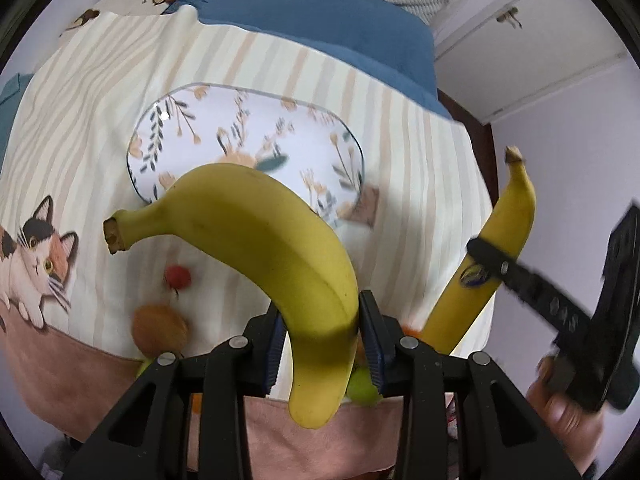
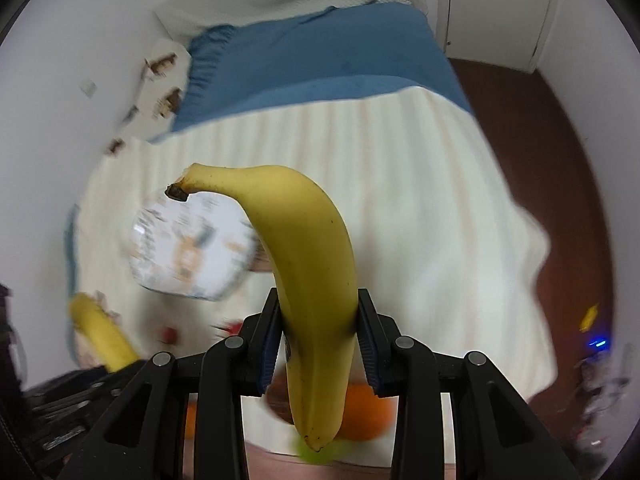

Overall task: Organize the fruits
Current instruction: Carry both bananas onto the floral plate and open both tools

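My left gripper (image 1: 320, 312) is shut on a yellow banana (image 1: 264, 240), held above the bed with its stem to the left. My right gripper (image 2: 318, 310) is shut on a second banana (image 2: 308, 264), stem up-left; this gripper and banana (image 1: 492, 256) also show at the right of the left wrist view. A floral oval plate (image 1: 248, 140) lies on the striped blanket beyond the left banana, and shows blurred in the right wrist view (image 2: 192, 248). A red fruit (image 1: 178, 277), a brown round fruit (image 1: 160, 330), a green fruit (image 1: 362, 390) and an orange (image 2: 366, 414) lie on the blanket below.
The striped blanket with a cat print (image 1: 36, 260) covers a bed with a blue sheet (image 1: 320, 12). The bed edge drops to a dark floor (image 2: 560, 160) at the right. White wardrobe doors (image 1: 540, 40) stand behind.
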`<state>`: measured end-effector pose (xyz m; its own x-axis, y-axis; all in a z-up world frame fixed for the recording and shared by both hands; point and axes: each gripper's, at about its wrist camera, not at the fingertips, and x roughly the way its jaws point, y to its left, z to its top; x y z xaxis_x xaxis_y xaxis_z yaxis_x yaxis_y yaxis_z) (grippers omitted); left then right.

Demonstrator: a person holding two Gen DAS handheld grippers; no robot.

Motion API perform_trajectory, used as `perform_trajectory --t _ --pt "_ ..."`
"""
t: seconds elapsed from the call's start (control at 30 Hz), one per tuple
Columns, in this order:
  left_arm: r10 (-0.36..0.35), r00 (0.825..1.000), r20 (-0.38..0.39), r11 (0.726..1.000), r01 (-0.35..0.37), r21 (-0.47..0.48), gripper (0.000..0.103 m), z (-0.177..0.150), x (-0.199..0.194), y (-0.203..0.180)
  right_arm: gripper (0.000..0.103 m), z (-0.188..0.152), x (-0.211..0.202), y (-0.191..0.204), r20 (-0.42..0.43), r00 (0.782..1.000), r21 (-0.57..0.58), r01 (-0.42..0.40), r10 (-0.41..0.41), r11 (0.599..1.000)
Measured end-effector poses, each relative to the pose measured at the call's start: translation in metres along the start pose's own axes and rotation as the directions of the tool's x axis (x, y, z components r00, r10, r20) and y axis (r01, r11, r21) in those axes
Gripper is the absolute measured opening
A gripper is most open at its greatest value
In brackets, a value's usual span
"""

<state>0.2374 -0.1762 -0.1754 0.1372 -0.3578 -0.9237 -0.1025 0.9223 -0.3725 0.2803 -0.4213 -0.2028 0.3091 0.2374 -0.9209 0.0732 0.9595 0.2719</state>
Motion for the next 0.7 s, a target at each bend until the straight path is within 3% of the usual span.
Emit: perform_trajectory --t 0.13,0.27,0.43,0.53,0.7 --pt "-0.065 0.998 -0.016 0.992 0.063 -0.113 0.032 0.041 -0.001 0.033 0.037 0.005 0.013 0.019 -0.008 0.993 0.119 -0.12 0.121 0.986" --pt "-0.128 0.991 -0.033 0.96 0.115 -0.256 0.032 0.078 0.012 0.076 0.037 0.009 0.046 0.034 -0.014 0.973 0.279 -0.219 0.232 0.935" --pt "-0.189 0.981 -0.043 0.892 0.153 -0.424 0.032 0.115 0.044 0.13 0.037 0.01 0.086 0.052 0.01 0.975 0.365 -0.211 0.223 0.907" --pt "-0.218 0.974 -0.054 0.863 0.166 -0.477 0.032 0.134 0.055 0.15 0.037 0.015 0.107 0.06 0.009 0.977 0.413 -0.198 0.214 0.889" --pt "-0.229 0.968 -0.103 0.859 0.151 -0.489 0.032 0.153 0.07 0.159 0.037 0.012 0.137 0.063 -0.006 0.985 0.439 -0.153 0.173 0.885"
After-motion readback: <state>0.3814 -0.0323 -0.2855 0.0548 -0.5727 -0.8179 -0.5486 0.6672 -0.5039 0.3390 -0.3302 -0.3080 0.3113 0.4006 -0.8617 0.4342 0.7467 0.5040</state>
